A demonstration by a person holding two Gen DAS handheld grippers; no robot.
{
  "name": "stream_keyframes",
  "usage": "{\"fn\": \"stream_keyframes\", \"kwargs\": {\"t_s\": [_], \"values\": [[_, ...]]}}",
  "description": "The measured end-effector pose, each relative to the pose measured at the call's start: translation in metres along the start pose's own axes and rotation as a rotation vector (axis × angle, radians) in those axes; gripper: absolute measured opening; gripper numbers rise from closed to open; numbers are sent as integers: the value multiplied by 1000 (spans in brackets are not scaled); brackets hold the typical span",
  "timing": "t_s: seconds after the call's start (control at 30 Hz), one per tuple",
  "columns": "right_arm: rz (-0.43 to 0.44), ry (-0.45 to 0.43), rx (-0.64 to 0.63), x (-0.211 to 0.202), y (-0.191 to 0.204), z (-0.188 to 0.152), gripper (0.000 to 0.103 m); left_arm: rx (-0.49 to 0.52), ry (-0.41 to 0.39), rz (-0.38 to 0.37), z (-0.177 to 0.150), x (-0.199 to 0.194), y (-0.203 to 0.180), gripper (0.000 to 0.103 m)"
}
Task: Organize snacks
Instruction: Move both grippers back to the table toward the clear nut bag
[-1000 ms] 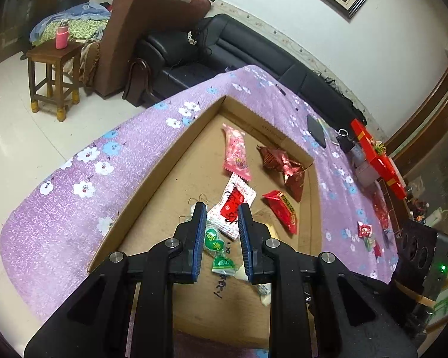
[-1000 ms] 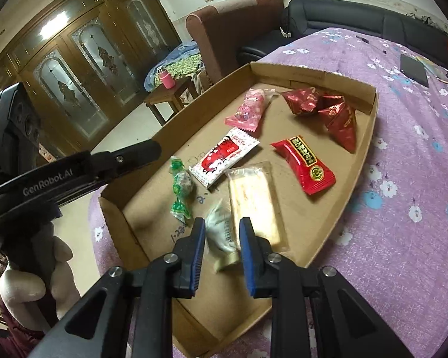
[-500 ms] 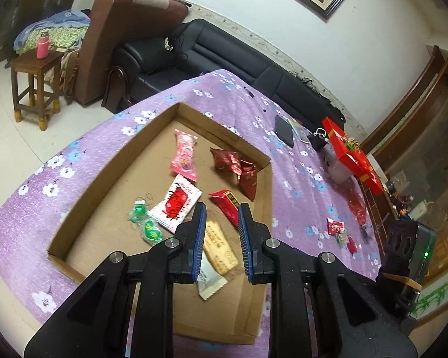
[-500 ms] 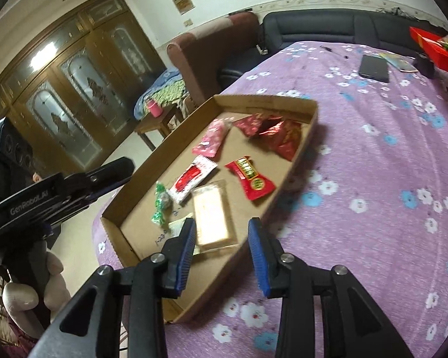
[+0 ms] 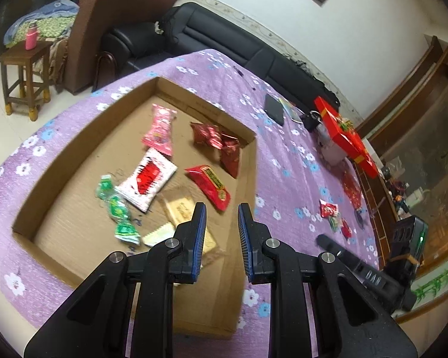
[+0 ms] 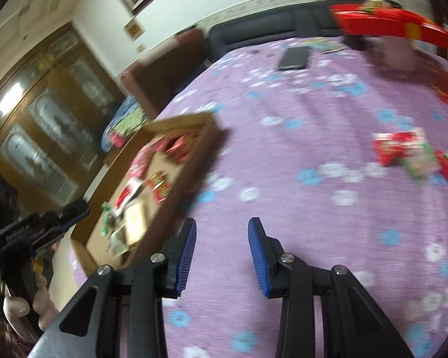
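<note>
Stool: far left on the floor, a pink bottle standing on it.
Desk: covered in a purple flowered cloth; carries everything below.
Box: shallow open cardboard tray on the left part of the desk, snacks lying loose on its floor.
Green candies: a short string of them at the box's left side, just beside the white pack.
White pack: red print, flat, mid-box.
Pink pack: behind the white one, toward the far wall of the box.
Dark red wrappers: crumpled pair near the far right corner of the box.
Red bar: right of the white pack, close to the box's right wall.
Clear wafer pack: nearest the left claw, partly hidden behind its finger.
Left claw: held above the box's near right corner, blue pads apart, nothing between them.
Loose snacks: small red and green cluster on the cloth, well apart from the box to its right; blurred in the right wrist view.
Right claw: over bare cloth right of the box, fingers spread wide, empty.
Phone: dark slab at the far side of the desk.
Red gift box: far right edge of the desk.
</note>
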State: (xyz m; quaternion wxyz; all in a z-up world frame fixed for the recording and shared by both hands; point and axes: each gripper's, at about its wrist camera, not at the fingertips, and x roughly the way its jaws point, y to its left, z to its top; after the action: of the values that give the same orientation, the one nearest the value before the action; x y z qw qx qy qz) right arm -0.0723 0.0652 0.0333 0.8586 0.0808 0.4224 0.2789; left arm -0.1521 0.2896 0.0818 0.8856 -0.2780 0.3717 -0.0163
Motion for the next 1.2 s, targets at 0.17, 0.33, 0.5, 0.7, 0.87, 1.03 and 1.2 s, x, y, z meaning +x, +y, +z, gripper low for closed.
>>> {"fn": "stream_keyframes", "kwargs": {"t_s": [0.17, 0.33, 0.5, 0.7, 0.87, 1.03, 1.2], "values": [[-97, -85, 107, -42, -62, 5, 39, 61, 62, -34, -9, 19, -24, 20], [-191, -137, 175, -66, -115, 15, 39, 116, 130, -54, -20, 39, -51, 20], [-255, -172, 228, -69, -156, 29, 39, 159, 172, -51, -30, 51, -71, 20], [-225, -150, 227, -51, -170, 42, 39, 209, 202, -20, -37, 65, -91, 20], [-215, -105, 213, -30, -163, 45, 39, 246, 235, -12, -45, 79, -106, 20], [-252, -77, 185, -13, -159, 50, 39, 275, 264, -14, -52, 88, -116, 20], [-296, -84, 169, -3, -161, 51, 40, 301, 285, -17, -56, 95, -122, 20]]}}
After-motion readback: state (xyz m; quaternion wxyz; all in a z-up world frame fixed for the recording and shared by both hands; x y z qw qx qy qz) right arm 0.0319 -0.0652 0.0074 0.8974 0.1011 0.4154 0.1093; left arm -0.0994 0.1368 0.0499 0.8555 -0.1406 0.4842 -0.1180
